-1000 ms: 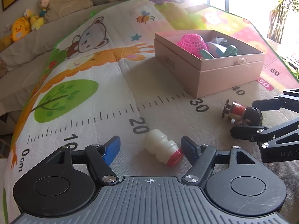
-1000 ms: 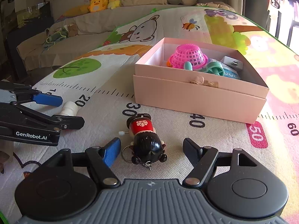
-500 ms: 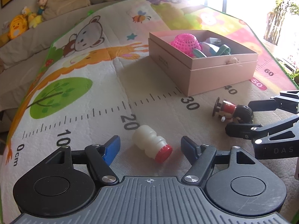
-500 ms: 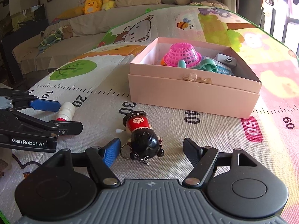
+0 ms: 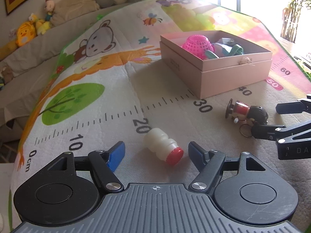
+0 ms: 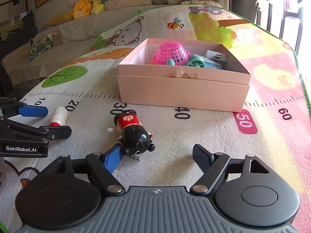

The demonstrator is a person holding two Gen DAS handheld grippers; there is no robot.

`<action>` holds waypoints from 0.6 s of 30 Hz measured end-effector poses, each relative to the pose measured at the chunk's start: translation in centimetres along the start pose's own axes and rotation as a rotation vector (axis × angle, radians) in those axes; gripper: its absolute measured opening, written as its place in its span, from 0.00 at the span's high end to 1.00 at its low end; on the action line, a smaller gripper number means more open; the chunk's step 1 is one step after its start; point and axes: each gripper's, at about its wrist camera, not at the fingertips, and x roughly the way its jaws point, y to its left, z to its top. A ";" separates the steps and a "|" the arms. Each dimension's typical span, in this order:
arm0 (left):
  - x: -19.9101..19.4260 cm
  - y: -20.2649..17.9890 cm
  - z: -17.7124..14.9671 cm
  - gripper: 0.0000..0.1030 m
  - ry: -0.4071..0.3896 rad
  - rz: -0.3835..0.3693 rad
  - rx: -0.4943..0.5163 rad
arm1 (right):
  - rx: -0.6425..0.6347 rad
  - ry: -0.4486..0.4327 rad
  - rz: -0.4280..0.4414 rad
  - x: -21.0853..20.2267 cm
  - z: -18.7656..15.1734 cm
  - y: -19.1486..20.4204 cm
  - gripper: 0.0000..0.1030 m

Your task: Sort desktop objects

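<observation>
A small white bottle with a red cap (image 5: 162, 148) lies on its side on the play mat, between the open jaws of my left gripper (image 5: 156, 154); it also shows in the right wrist view (image 6: 58, 116). A wind-up doll with a red body and black hair (image 6: 133, 131) lies on the mat just ahead of my open right gripper (image 6: 158, 155), its head close to the left finger (image 6: 112, 158). The doll shows in the left wrist view (image 5: 246, 112) too. A pink open box (image 6: 182, 89) holds a pink mesh basket (image 6: 171, 53) and other toys.
The colourful play mat (image 5: 93, 89) with a printed ruler covers the surface. A sofa with plush toys (image 6: 83, 7) runs along the far edge. The left gripper body (image 6: 23, 132) sits left of the doll. Bright windows lie to the right.
Both grippers have shifted over the mat. The bottle now sits more centred between the left jaws. The doll now lies toward the right gripper's left finger rather than centred.
</observation>
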 end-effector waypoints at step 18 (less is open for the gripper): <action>-0.6 -0.8 -0.2 0.24 0.011 -0.155 -0.007 | 0.004 -0.003 -0.001 -0.2 -0.2 -0.1 0.20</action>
